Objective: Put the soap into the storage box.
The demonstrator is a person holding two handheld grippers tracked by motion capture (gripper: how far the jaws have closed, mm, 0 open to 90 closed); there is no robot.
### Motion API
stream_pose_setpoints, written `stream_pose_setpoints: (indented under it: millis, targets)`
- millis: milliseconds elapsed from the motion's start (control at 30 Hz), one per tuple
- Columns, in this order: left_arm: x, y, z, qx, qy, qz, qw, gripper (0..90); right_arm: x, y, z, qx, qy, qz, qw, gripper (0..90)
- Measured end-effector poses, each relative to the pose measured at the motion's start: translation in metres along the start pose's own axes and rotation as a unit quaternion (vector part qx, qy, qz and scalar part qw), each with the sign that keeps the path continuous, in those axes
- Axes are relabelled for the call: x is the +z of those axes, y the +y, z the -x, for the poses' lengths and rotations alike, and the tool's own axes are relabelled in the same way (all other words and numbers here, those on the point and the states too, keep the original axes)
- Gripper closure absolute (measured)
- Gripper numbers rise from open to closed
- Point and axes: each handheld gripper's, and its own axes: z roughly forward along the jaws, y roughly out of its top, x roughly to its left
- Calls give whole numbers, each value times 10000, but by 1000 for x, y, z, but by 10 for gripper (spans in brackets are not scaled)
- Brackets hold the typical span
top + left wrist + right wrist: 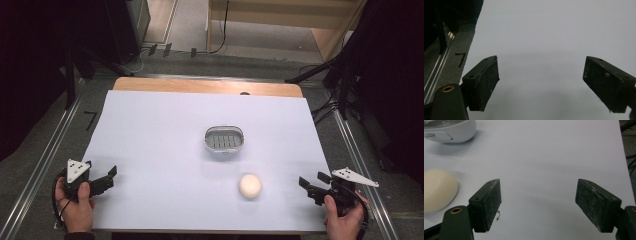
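At the near edge of the bench [150, 120], a person is holding the left tongs [111, 176] low over the white cover, and their jaws are standing spread with nothing between them; in the left gripper view they are framing bare white surface, with the dark floor and a metal rail [439, 67] running past on the outer side. On the other side, the right tongs [306, 186] are hovering just as low at the near right corner, also spread and pinching nothing, with bare white surface lying between the two black jaws in the right gripper view. Both tongs are pointing inward toward the middle of the bench, well apart from each other. Nearest to the right tongs, off to their inner side and a little ahead, a pale cream ball [249, 185] is sitting on the cover; in the right gripper view the ball [437, 188] is lying just outside the left jaw, near it but not touching. Farther on, beyond the ball and well away from both tongs, a small grey oval dish [225, 139] with a slotted floor is resting upright on the bench, and its rounded wall [451, 132] is showing ahead of the right tongs, past the ball.
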Motion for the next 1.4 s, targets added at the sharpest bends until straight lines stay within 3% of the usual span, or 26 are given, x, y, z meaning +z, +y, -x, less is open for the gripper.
stream_pose_setpoints:
  millis: [133,367,600,633,900,1400]
  targets:
    - [0,0,0,-2,-1,0,10000,145,2,2,-4,-159,-71,-133,9998,261]
    - [0,0,0,-7,-2,3,10000,145,4,8,-14,-297,380,-269,9985,273]
    - [0,0,0,-4,-1,1,10000,145,8,12,-27,-449,335,-437,9975,269]
    - [0,0,0,-4,0,2,10000,145,11,12,-33,-509,368,-553,9965,265]
    - [0,0,0,-21,-3,3,10000,145,18,14,-52,-801,559,-709,9927,205]
    - [-1,0,-1,-35,-5,31,10000,145,33,13,-82,-1071,851,-896,9865,161]
